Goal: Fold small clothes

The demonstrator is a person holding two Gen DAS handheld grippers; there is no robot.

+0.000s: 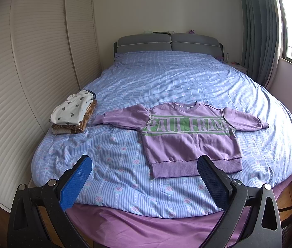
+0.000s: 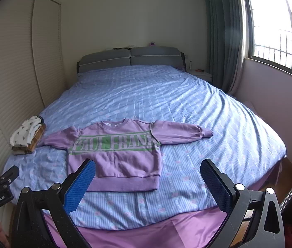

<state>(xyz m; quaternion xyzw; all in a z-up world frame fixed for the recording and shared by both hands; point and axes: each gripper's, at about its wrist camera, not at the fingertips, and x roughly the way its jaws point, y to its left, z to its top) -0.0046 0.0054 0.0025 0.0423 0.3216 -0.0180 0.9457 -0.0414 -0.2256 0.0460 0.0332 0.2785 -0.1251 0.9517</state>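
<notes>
You have the sweatshirt [image 1: 189, 136] lying flat on the bed [image 1: 166, 78] near its foot, sleeves spread to both sides. The stack of folded clothes [image 1: 73, 113] sits left of it, just beside the left sleeve. The headboard [image 1: 168, 43] stands behind.

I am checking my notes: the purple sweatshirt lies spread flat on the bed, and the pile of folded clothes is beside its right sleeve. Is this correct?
Not quite. In the left wrist view, the pile of folded clothes lies beside the left sleeve of the purple sweatshirt, which lies spread flat on the bed.

Sweatshirt [image 1: 187, 142] soft matt knit, ribbed hem; duvet [image 1: 166, 78] crinkled cotton.
</notes>
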